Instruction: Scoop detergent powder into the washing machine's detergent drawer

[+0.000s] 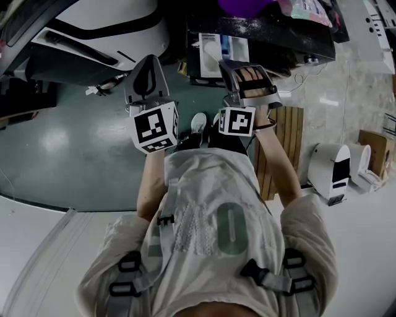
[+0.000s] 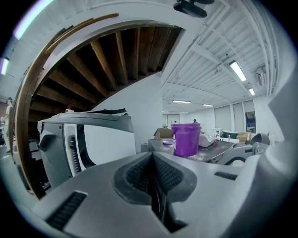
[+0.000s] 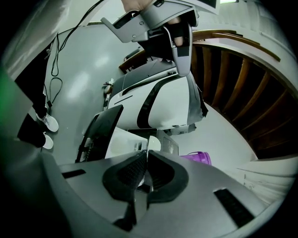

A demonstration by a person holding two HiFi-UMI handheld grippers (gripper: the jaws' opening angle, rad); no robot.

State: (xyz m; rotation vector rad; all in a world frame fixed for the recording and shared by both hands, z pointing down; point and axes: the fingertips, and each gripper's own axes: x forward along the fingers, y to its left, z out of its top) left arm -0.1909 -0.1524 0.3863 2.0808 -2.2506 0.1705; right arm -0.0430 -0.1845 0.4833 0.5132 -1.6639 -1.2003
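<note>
Both grippers are raised in front of the person's chest, apart from the machine. My left gripper is shut with nothing between its jaws. My right gripper is shut too and holds nothing. The washing machine's detergent drawer stands pulled out, showing white and blue compartments. A purple tub stands on the dark, powder-dusted top beyond it. No scoop shows in any view.
A large white and grey machine sits to the left. A slatted wooden board lies on the floor at right, beside a small white appliance. A curved wooden stair underside arches overhead.
</note>
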